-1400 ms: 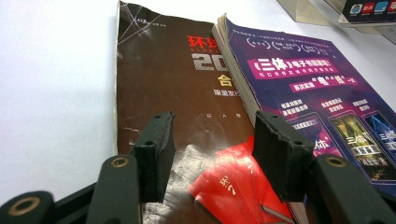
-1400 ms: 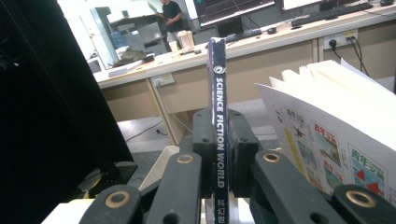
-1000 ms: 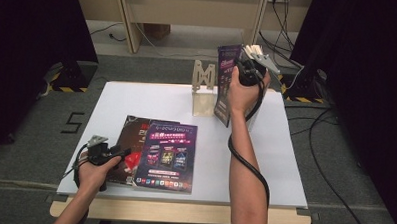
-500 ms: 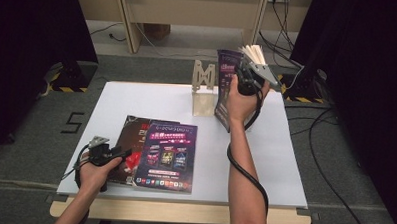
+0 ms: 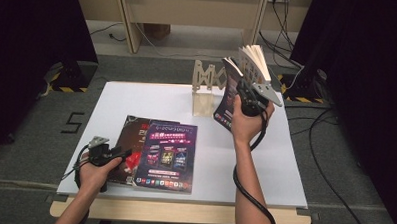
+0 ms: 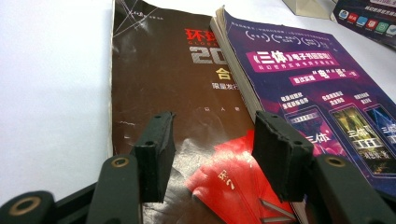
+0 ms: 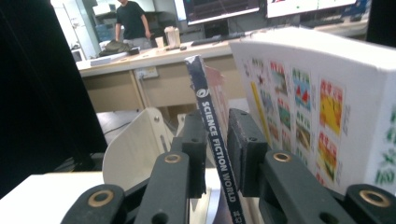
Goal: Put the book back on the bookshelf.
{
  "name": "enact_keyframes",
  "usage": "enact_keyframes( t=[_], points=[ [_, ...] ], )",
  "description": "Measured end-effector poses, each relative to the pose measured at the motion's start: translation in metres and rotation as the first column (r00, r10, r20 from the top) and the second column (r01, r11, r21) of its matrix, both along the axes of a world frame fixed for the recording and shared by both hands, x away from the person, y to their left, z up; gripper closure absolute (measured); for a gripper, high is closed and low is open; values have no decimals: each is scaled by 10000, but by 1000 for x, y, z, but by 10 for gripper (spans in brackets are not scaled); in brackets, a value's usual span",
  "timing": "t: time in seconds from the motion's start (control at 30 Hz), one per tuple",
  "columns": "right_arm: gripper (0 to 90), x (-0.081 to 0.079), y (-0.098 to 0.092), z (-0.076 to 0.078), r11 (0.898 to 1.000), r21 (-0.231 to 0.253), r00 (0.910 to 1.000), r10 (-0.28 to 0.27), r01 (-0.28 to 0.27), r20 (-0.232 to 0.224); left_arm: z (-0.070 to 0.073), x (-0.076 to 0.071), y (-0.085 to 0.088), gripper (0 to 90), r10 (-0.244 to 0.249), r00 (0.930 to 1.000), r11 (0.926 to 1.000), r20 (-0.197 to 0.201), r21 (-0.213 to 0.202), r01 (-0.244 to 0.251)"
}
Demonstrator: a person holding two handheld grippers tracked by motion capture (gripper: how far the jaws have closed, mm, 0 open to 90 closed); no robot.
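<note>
- The white table carries a wooden book rack at its far middle. Two magazines lie flat at the near left.
- The purple magazine overlaps the right edge of the brown magazine. Both are thin, glossy softcovers, probably light, floppy and slippery face to face, so the spine edge looks the safest place to pinch.
- The upright magazine stands on its lower edge just right of the rack, tilted and fanning open at the top. Held low on the cover, it will likely sag or splay, and a grip nearer the spine would steady it.
- The right gripper straddles that magazine's cover edge. Its jaws have just been opening, and the pads now stand slightly off the cover on each side.
- The left gripper rests low over the brown magazine's near corner, jaws spread with nothing pinched between them.
- The cover edge reads "SCIENCE FICTION WORLD". The purple cover shows "三体" in white, and the brown one shows red Chinese characters and the digits "20".
</note>
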State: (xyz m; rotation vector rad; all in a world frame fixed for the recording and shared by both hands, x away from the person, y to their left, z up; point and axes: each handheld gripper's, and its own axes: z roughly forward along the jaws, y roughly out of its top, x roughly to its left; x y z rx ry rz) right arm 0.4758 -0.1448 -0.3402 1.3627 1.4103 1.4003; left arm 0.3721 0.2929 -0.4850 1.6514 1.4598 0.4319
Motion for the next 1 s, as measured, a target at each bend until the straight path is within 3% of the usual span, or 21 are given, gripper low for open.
enact_keyframes(
  t=[0.37, 0.63, 0.77, 1.0],
  points=[
    [696, 10, -7, 8, 9996, -244, 9948, 129, -154, -1006, 1, 0, 0, 478, -42, 10000, 10000, -6, 29, 42],
    [684, 14, -11, 12, 9983, -547, 9913, 118, -191, -1307, 0, 0, 0, 478, -75, 10000, 10000, -28, 52, 75],
    [697, 16, -12, 12, 9967, -774, 9906, 145, -252, -1357, 0, 0, -1, 478, -83, 10000, 9999, -42, 83, 83],
    [779, 24, -10, 16, 9908, -1237, 9811, 312, -555, -1907, -1, 1, -1, 479, -117, 9999, 9999, -45, 96, 117]
  ],
)
